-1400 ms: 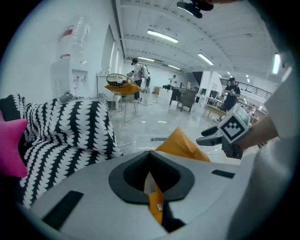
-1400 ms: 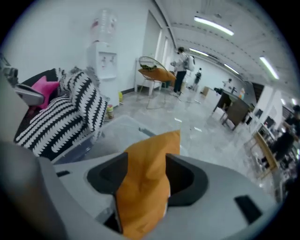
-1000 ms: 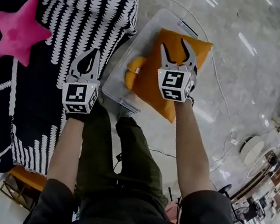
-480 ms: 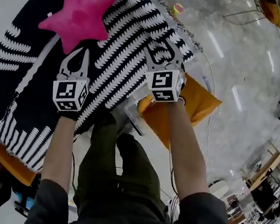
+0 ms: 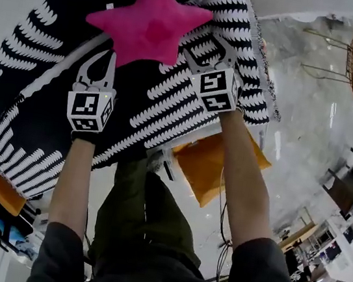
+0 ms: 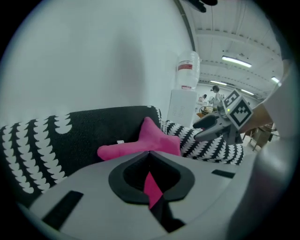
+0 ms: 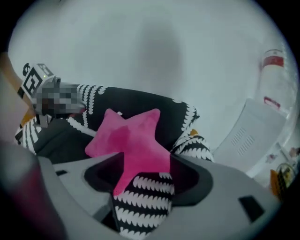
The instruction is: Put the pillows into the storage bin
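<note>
Pink star pillow (image 5: 151,25), plush, on black-white blanket (image 5: 169,103); glossy floor (image 5: 293,154) beyond. Left gripper (image 5: 110,58) jaws together; right gripper (image 5: 205,46) jaws just opening, nothing between.

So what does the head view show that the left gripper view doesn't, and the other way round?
Only the head view: the orange pillow and the person's legs. Only the left gripper view: the water dispenser with its bottle, and the ceiling lights. Both: the pink star pillow lying on the black-and-white throw, and the right gripper near it, whose jaws have just been opening with nothing gripped between them.
</note>
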